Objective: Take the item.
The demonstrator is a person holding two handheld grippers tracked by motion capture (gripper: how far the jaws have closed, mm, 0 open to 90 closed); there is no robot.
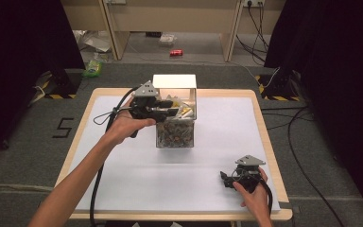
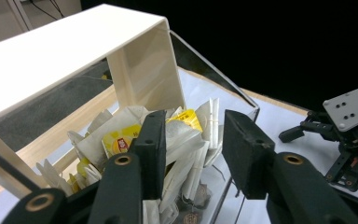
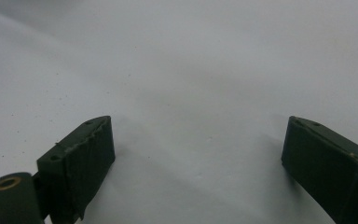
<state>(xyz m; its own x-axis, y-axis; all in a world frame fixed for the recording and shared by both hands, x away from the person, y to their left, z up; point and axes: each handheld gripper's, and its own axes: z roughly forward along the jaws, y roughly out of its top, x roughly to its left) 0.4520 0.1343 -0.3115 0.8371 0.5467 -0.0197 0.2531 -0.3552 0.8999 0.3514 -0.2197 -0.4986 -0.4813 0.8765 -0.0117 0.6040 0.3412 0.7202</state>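
L gripper (image 2: 193, 154) sits over the clear box (image 1: 175, 135) w/ white flip lid (image 2: 74, 51) standing up. Tea bag sachets (image 2: 135, 135) are packed upright inside; the yellow-labelled one lies just beyond the left finger (image 2: 151, 140), others between the fingers & below them. Jaws part-way apart, not yet pinching anything.

Judgement: sachets are light, thin, soft paper that crumples & slides vs neighbours. Best to pinch one by its top edge, flat faces to the pads, then lift straight up.

R gripper (image 3: 196, 154) is spread wide, empty, over the white table sheet (image 3: 191, 70).
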